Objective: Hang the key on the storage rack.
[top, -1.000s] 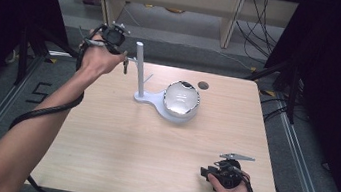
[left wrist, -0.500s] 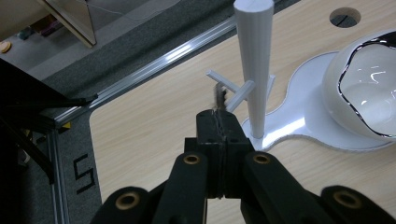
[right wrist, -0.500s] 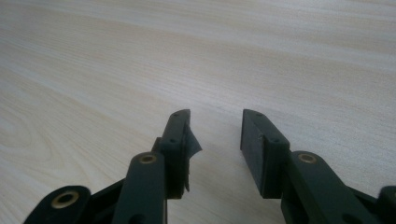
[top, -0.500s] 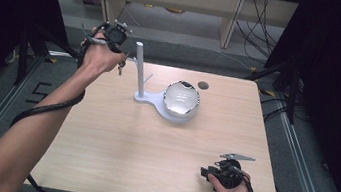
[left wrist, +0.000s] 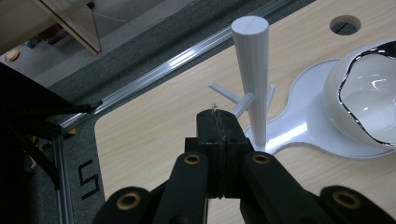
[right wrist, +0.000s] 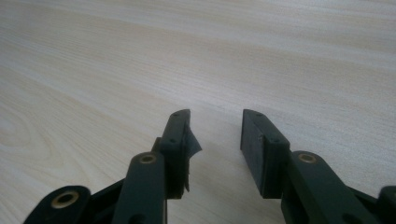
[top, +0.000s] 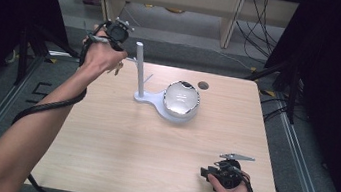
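Left gripper [left wrist: 219,122] held pressed together, pinching something thin, unidentifiable; white peg stand [left wrist: 252,79] just beyond its jaws. Right gripper [right wrist: 215,128] spread, empty, over table [right wrist: 140,56]. Risk: stand could be knocked.

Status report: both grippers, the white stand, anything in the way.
Left gripper shut, raised beside the stand's post. Right gripper open, low over the table. Glossy bowl on stand base.

One white stand [top: 140,71], one shiny bowl [top: 181,99], one table [top: 117,139], two hand-held grippers [top: 117,32] [top: 208,173]
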Motion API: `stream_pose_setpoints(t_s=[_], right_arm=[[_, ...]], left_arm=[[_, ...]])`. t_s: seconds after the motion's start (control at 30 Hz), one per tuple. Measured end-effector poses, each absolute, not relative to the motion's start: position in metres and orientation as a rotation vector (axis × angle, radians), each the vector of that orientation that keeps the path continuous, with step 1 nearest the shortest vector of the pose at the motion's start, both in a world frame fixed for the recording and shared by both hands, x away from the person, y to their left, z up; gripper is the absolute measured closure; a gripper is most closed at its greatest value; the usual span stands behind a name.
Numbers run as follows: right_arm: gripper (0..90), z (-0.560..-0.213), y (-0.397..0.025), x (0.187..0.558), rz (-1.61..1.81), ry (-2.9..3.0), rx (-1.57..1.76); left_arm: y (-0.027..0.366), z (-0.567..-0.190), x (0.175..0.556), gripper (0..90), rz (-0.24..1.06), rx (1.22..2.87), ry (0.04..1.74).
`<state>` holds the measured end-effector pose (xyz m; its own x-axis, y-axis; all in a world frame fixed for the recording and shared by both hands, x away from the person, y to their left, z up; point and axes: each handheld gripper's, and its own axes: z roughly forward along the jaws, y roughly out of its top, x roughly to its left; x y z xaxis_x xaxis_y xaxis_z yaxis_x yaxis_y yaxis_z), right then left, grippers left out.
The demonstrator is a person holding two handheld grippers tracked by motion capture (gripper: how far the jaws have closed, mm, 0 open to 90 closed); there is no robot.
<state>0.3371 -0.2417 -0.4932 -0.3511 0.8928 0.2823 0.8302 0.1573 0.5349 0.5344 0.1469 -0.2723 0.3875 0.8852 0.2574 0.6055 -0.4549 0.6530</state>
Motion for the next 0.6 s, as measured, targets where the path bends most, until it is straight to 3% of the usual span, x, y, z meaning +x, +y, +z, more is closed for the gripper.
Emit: stream_pose_setpoints(t_s=[0.6], right_arm=[[63.4, -0.4934, -0.2425, 0.336, 1.011, 2.316, 1.726]], left_arm=[[0.137, -0.2739, 0.5422, 89.2, 0.82, 2.181, 1.249]])
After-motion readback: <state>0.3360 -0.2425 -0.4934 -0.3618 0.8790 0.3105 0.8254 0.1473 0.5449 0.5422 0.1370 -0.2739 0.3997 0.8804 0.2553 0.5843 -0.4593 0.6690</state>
